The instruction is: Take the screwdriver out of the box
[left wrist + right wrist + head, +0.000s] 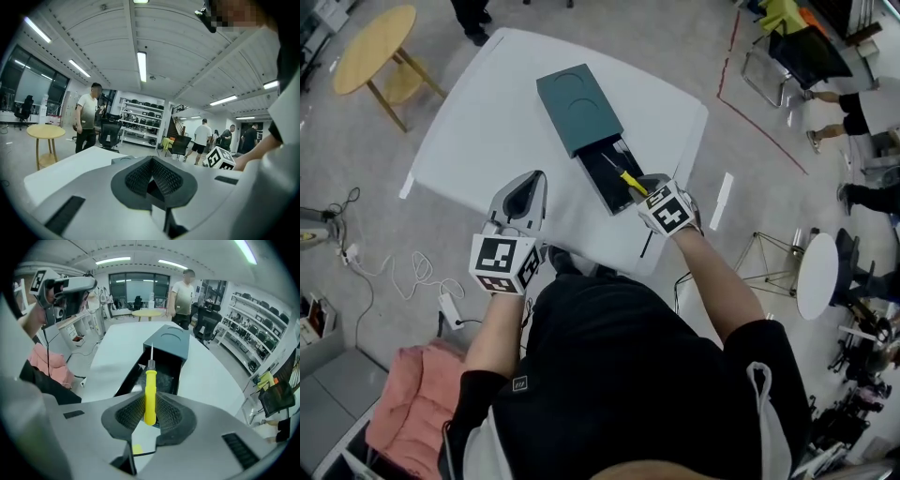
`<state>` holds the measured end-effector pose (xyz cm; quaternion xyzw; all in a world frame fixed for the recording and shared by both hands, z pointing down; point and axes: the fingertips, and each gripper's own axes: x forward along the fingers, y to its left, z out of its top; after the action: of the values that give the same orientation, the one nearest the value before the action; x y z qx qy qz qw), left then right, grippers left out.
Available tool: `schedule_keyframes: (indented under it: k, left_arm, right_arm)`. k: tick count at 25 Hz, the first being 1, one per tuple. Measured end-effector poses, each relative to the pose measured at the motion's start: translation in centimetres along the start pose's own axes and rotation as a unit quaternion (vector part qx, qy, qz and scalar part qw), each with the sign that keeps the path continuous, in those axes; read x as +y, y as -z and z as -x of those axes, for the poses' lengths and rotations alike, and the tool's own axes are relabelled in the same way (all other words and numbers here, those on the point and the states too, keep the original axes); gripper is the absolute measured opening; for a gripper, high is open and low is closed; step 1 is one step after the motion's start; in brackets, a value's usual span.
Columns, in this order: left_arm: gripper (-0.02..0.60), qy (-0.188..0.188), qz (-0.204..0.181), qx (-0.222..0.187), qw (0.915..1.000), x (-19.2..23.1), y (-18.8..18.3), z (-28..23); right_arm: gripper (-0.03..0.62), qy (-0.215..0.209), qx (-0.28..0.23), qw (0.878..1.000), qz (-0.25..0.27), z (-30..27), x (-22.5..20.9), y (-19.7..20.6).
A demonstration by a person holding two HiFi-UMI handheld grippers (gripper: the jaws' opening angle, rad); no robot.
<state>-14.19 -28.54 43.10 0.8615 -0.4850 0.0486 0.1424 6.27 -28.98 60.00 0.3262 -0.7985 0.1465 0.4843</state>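
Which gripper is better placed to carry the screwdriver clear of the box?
Right. The right gripper is clamped on the screwdriver by its yellow handle, above the open end of the box. The left gripper is shut and empty, off to the side over the table.

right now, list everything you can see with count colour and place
screwdriver: 1, yellow handle, clamped in the right hand-held gripper over the open drawer
box: 1, dark teal, black drawer pulled out, on the white table
white table: 1, white, centre
wooden round table: 1, tan, floor, far left
small round table: 1, white, floor, right
fabric bundle: 1, pink, floor, near left
power strip: 1, white, with cable, floor, left
bystanders: several, background
left hand-held gripper: 1, grey, jaws together, empty, over the table's near edge
right hand-held gripper: 1, grey, shut on the screwdriver
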Motion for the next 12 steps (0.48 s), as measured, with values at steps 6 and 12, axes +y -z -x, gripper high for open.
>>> schedule_keyframes:
  k: [6, 12]
  left_arm:
    - [0.008, -0.011, -0.01, 0.001, 0.9999, -4.9, -0.5, 0.5]
    - [0.008, -0.039, -0.017, 0.003, 0.9991, -8.2, -0.6, 2.2]
  right_arm:
    - [0.08, -0.015, -0.071, 0.997, -0.018, 4.0, -0.5, 1.0]
    - [0.08, -0.033, -0.126, 0.991, -0.033, 7.5, -0.3, 2.5]
